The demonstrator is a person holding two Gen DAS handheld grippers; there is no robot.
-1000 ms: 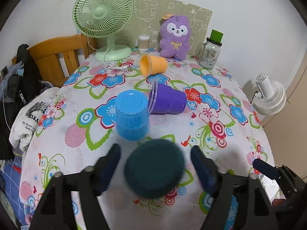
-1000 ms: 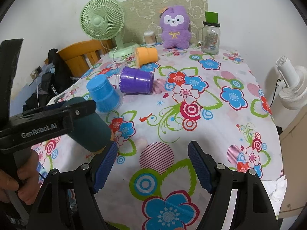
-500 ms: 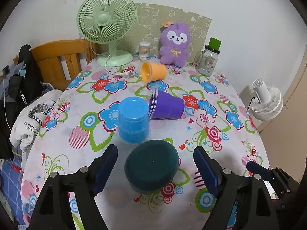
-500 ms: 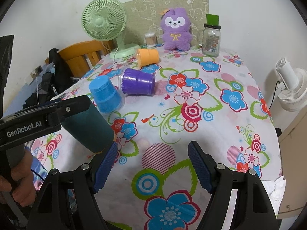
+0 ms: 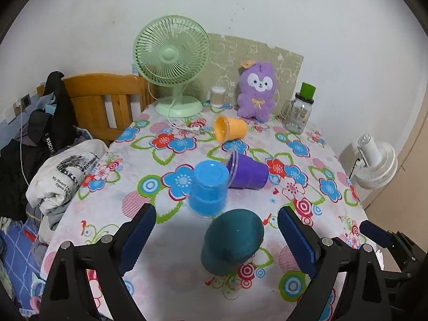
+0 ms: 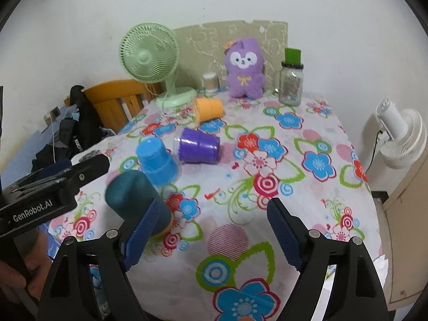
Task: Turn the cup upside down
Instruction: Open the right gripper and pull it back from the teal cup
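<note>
A dark teal cup stands upside down on the flowered tablecloth, between the fingers of my open left gripper but not touched by them. It also shows in the right wrist view. A blue cup stands upside down just behind it. A purple cup and an orange cup lie on their sides farther back. My right gripper is open and empty over the tablecloth's near right part.
At the back stand a green fan, a purple plush toy, a small jar of swabs and a glass jar with a green lid. A wooden chair with clothes is left; a white fan is right.
My left gripper has pulled back and up from the teal cup, which stays upside down on the table. The right gripper has drawn back slightly.
</note>
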